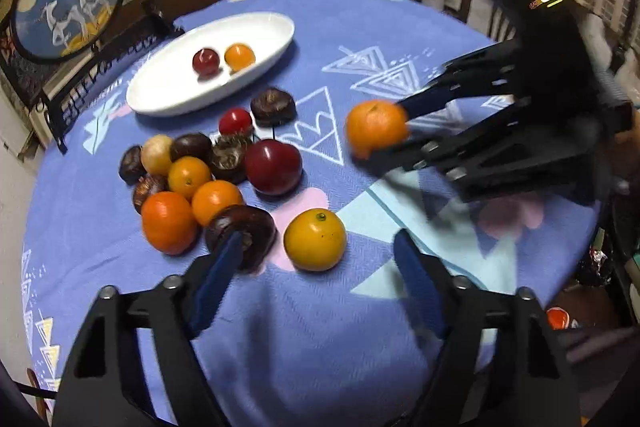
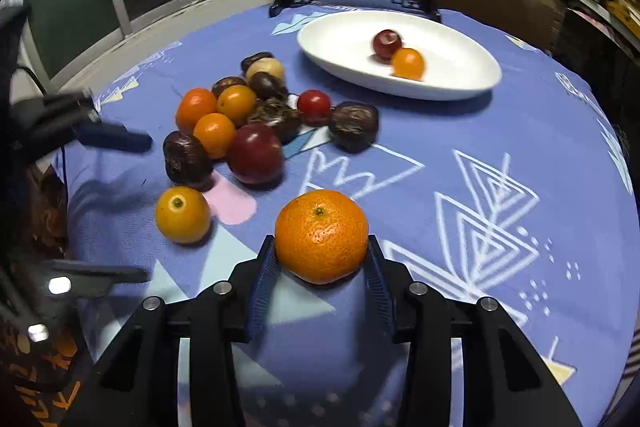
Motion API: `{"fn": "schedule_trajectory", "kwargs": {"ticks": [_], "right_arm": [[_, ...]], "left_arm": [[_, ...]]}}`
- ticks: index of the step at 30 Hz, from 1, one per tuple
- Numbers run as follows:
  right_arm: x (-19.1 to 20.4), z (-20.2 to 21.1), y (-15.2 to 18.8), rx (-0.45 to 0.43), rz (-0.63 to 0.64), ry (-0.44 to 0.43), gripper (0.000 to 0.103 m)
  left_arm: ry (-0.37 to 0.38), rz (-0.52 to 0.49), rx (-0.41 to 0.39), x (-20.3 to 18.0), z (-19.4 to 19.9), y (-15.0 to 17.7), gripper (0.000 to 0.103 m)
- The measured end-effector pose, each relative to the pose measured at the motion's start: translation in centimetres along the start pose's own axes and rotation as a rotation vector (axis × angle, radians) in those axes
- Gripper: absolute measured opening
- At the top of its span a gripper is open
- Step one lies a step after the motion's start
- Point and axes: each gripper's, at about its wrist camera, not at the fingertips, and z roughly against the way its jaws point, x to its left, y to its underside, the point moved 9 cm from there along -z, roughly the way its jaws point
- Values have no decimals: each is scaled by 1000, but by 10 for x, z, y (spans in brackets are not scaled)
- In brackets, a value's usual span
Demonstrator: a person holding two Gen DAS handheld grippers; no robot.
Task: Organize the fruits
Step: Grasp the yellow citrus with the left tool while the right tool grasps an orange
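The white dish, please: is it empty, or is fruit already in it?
Not empty: the white dish holds two fruits, one dark red, one orange.

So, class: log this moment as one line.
right tool: shut on tangerine | left tool: open, near yellow orange | dish: two fruits

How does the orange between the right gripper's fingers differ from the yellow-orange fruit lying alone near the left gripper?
The held orange is deeper orange with coarse, pitted skin; the yellow-orange fruit is paler and smoother. The held orange looks larger in both views. The right gripper presses on the held orange from both sides, while the yellow-orange fruit lies free on the tablecloth, untouched. Both are round citrus fruits with the stem end facing up.
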Motion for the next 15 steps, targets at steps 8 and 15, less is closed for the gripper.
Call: {"fn": "schedule_trajectory", "kwargs": {"ticks": [8, 15], "right_arm": [[-13, 12, 9, -14, -39, 1, 44], [-11, 19, -8, -47, -40, -16, 44]], "left_arm": [[6, 37, 51, 2, -23, -5, 35], [6, 62, -25, 27, 5, -22, 35]]}}
